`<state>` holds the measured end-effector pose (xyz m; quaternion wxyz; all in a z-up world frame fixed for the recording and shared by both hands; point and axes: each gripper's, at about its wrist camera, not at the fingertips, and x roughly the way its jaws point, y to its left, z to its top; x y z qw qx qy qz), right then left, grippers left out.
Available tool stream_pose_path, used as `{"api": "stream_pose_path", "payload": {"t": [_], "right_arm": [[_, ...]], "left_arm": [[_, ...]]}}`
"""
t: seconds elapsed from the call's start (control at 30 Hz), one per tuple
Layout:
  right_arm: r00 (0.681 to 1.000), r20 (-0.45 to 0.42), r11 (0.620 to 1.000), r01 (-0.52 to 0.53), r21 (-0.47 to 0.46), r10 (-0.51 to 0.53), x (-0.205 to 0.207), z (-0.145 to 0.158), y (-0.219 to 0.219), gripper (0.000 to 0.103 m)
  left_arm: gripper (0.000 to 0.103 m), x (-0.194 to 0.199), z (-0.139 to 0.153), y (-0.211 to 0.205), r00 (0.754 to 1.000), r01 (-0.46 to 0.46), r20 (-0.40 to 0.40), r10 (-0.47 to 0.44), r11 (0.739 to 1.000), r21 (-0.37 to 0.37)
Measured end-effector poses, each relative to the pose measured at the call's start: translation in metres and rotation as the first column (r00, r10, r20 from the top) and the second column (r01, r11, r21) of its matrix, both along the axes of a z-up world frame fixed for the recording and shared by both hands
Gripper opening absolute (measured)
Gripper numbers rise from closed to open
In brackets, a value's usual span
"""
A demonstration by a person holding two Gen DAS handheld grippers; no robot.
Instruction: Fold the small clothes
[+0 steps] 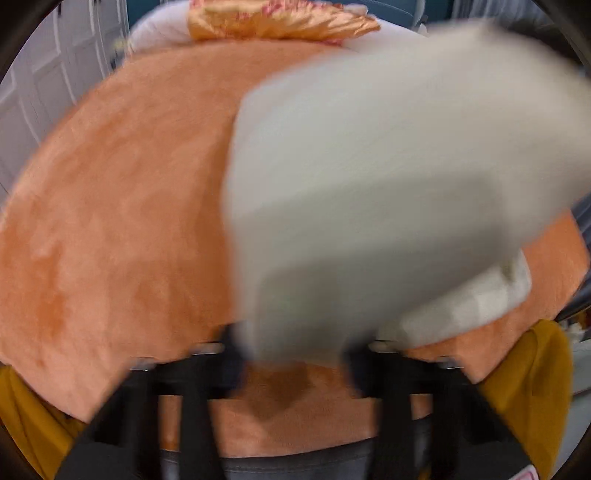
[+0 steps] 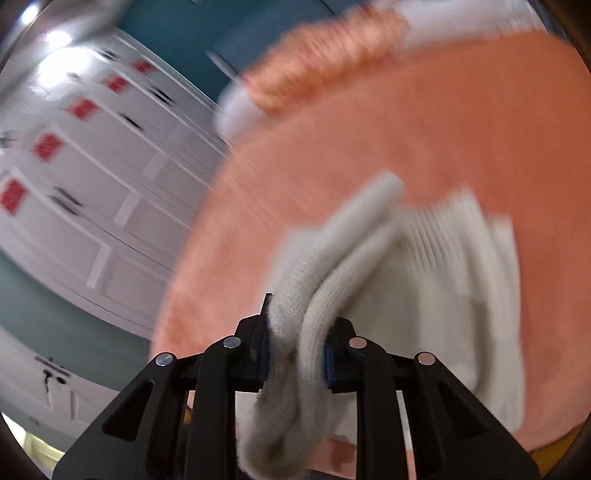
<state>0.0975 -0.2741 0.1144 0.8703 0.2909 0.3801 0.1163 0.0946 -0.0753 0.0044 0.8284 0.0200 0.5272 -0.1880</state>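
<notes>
A cream knit garment (image 2: 424,266) hangs over the orange blanket (image 2: 443,129). My right gripper (image 2: 297,354) is shut on a bunched fold of it, with cloth spilling below the fingers. In the left wrist view the same garment (image 1: 388,184) is a large blurred pale sheet in motion above the orange blanket (image 1: 129,203). My left gripper (image 1: 295,354) sits under its lower edge, and the cloth runs down between the fingers; blur hides whether the jaws pinch it.
A patterned orange cushion (image 1: 280,20) and white pillow (image 1: 155,29) lie at the far end of the bed. White panelled cabinet doors (image 2: 92,166) stand to the left. Mustard-yellow fabric (image 1: 524,387) lies at the near corners.
</notes>
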Motion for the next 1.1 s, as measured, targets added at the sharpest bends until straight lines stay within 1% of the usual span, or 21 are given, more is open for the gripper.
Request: {"api": "stream_pose_path", "payload": {"t": [0.03, 0.07, 0.1, 0.13, 0.17, 0.2, 0.23, 0.27, 0.3, 0.33, 0.4, 0.47, 0.57, 0.6, 0.67, 0.73, 0.83, 0.9, 1.0, 1.07, 1.1], "right_arm": [[0.998, 0.069, 1.000, 0.017, -0.019, -0.015, -0.010, 0.018, -0.005, 0.021], [0.992, 0.121, 0.999, 0.037, -0.039, -0.032, -0.021, 0.030, -0.012, 0.021], [0.986, 0.154, 0.996, 0.073, -0.056, -0.063, -0.033, 0.034, -0.024, 0.020], [0.985, 0.147, 0.992, 0.102, -0.072, -0.090, -0.039, 0.027, -0.035, 0.020], [0.987, 0.103, 0.985, 0.132, -0.111, -0.120, -0.041, 0.012, -0.047, 0.020], [0.987, -0.004, 0.972, 0.159, -0.170, -0.162, -0.036, -0.019, -0.061, 0.020], [0.974, -0.116, 0.967, 0.170, -0.189, -0.194, -0.031, -0.054, -0.073, 0.020], [0.943, -0.243, 0.964, 0.179, -0.197, -0.225, -0.029, -0.098, -0.086, 0.020], [0.932, -0.275, 0.964, 0.188, -0.188, -0.235, -0.033, -0.118, -0.090, 0.021], [0.939, -0.250, 0.967, 0.201, -0.155, -0.236, -0.039, -0.125, -0.092, 0.021], [0.941, -0.230, 0.967, 0.223, -0.124, -0.246, -0.044, -0.121, -0.094, 0.021], [0.943, -0.231, 0.966, 0.205, -0.157, -0.238, -0.037, -0.116, -0.090, 0.022], [0.950, -0.229, 0.964, 0.166, -0.209, -0.213, -0.033, -0.111, -0.081, 0.026], [0.950, -0.229, 0.965, 0.169, -0.199, -0.213, -0.036, -0.109, -0.085, 0.028], [0.945, -0.224, 0.963, 0.200, -0.183, -0.239, -0.048, -0.104, -0.092, 0.038], [0.941, -0.204, 0.954, 0.236, -0.182, -0.272, -0.066, -0.100, -0.097, 0.040], [0.940, -0.158, 0.938, 0.265, -0.225, -0.303, -0.085, -0.081, -0.097, 0.039], [0.953, -0.126, 0.935, 0.237, -0.264, -0.277, -0.090, -0.068, -0.085, 0.033], [0.973, -0.100, 0.942, 0.172, -0.289, -0.209, -0.088, -0.054, -0.061, 0.024], [0.980, -0.121, 0.935, 0.111, -0.336, -0.160, -0.081, -0.057, -0.044, 0.023], [0.978, -0.145, 0.927, 0.085, -0.364, -0.147, -0.077, -0.064, -0.038, 0.022]], "left_arm": [[0.023, 0.001, 0.002, 0.005, 1.000, -0.010, -0.015, 0.009, 0.999, -0.053], [0.022, 0.000, 0.005, 0.008, 1.000, -0.007, -0.009, 0.007, 0.998, -0.070], [0.020, -0.001, 0.008, 0.003, 1.000, 0.007, 0.015, -0.007, 0.999, -0.053], [0.020, -0.002, 0.007, -0.002, 0.999, 0.018, 0.027, -0.017, 1.000, -0.021], [0.019, -0.001, 0.001, -0.007, 1.000, 0.024, 0.019, -0.025, 1.000, 0.011], [0.018, 0.000, -0.005, -0.009, 1.000, 0.023, 0.002, -0.023, 1.000, 0.021], [0.017, 0.003, -0.015, -0.010, 0.999, 0.020, -0.035, -0.019, 1.000, 0.023], [0.016, 0.004, -0.021, -0.009, 0.998, 0.017, -0.056, -0.016, 1.000, 0.018], [0.016, 0.004, -0.023, -0.009, 0.999, 0.014, -0.050, -0.013, 1.000, 0.022], [0.016, 0.004, -0.022, -0.010, 0.999, 0.020, -0.041, -0.019, 0.999, 0.033], [0.016, 0.006, -0.021, -0.009, 0.999, 0.024, -0.045, -0.022, 0.999, 0.039], [0.016, 0.010, -0.019, -0.005, 0.998, 0.013, -0.067, -0.012, 1.000, 0.016], [0.016, 0.003, -0.003, -0.002, 0.998, 0.021, -0.064, -0.021, 1.000, -0.001], [0.016, -0.004, 0.006, -0.001, 0.998, 0.036, -0.047, -0.036, 0.999, 0.002], [0.016, -0.019, 0.022, 0.005, 0.998, 0.064, -0.011, -0.064, 0.998, 0.008], [0.016, -0.030, 0.038, 0.013, 0.996, 0.082, 0.032, -0.082, 0.996, 0.018], [0.016, -0.038, 0.062, 0.025, 0.993, 0.076, 0.089, -0.075, 0.997, -0.002], [0.016, -0.035, 0.072, 0.022, 0.994, 0.065, 0.091, -0.061, 0.997, -0.037], [0.016, -0.020, 0.073, 0.008, 0.996, 0.052, 0.077, -0.046, 0.996, -0.077], [0.016, -0.011, 0.064, -0.008, 0.996, 0.068, 0.060, -0.064, 0.996, -0.063], [0.016, -0.009, 0.056, -0.016, 0.997, 0.067, 0.048, -0.066, 0.997, -0.036]]}}
